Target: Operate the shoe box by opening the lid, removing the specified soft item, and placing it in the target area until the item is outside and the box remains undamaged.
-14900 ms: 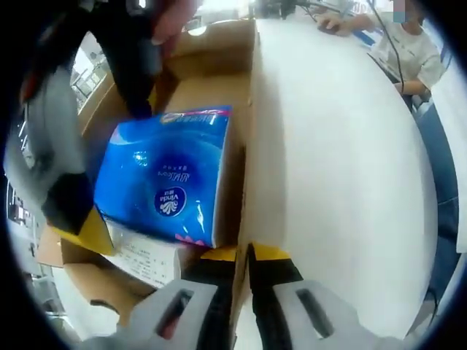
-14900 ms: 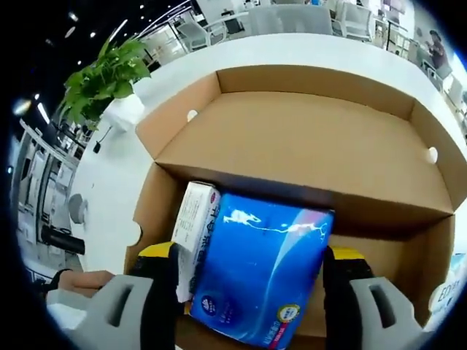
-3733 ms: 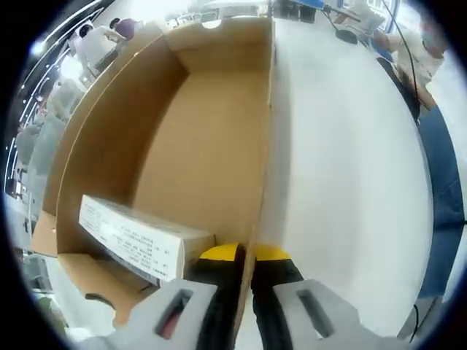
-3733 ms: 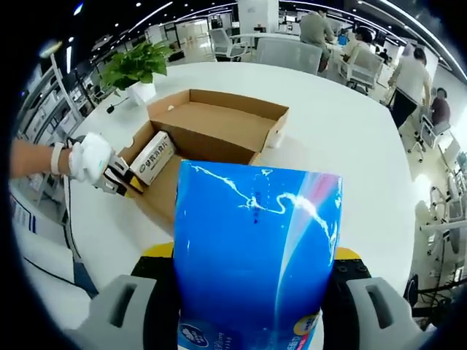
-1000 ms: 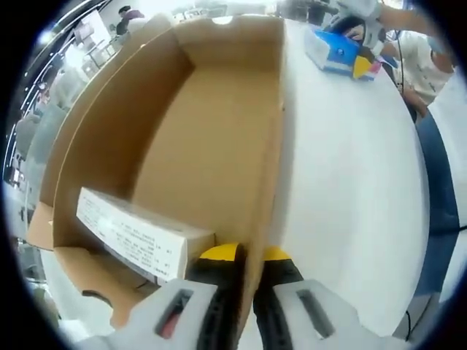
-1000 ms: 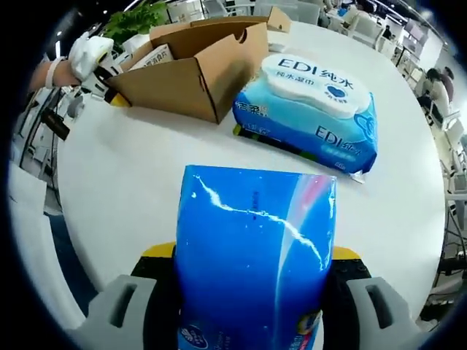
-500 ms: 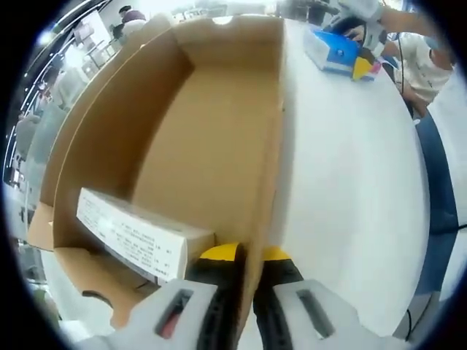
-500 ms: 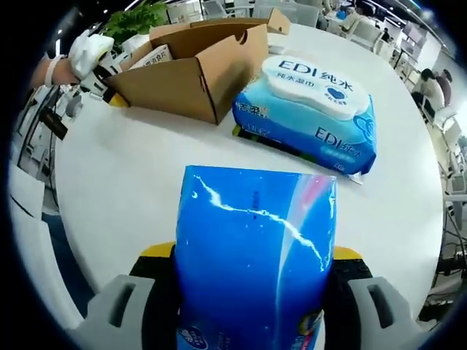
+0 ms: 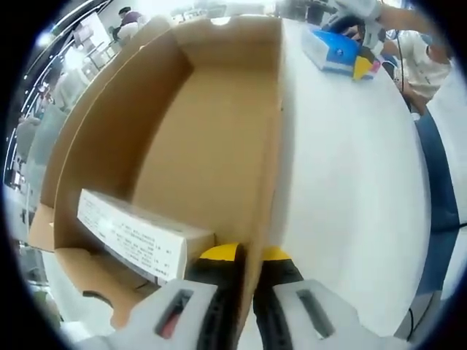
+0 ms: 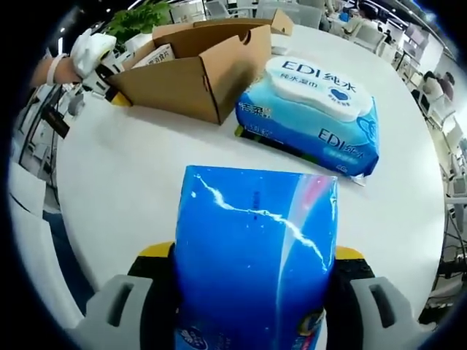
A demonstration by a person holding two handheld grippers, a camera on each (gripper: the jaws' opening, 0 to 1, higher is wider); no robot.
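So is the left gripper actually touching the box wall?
Touching. The left gripper view shows the left gripper fingers shut on the shoe box side wall.

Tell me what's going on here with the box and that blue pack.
A person works two handheld grippers at a white table. The right gripper holds a blue tissue pack, already out of the open shoe box, near a wet wipes pack. The left gripper pinches the box's side wall. A white carton remains inside.

Ahead of my right gripper: bare white table [image 10: 139, 182].
Beyond that: wet-wipes pack [image 10: 314, 117] and shoe box [image 10: 197, 65] block.
Inside box: open floor past the small carton [image 9: 139, 240].
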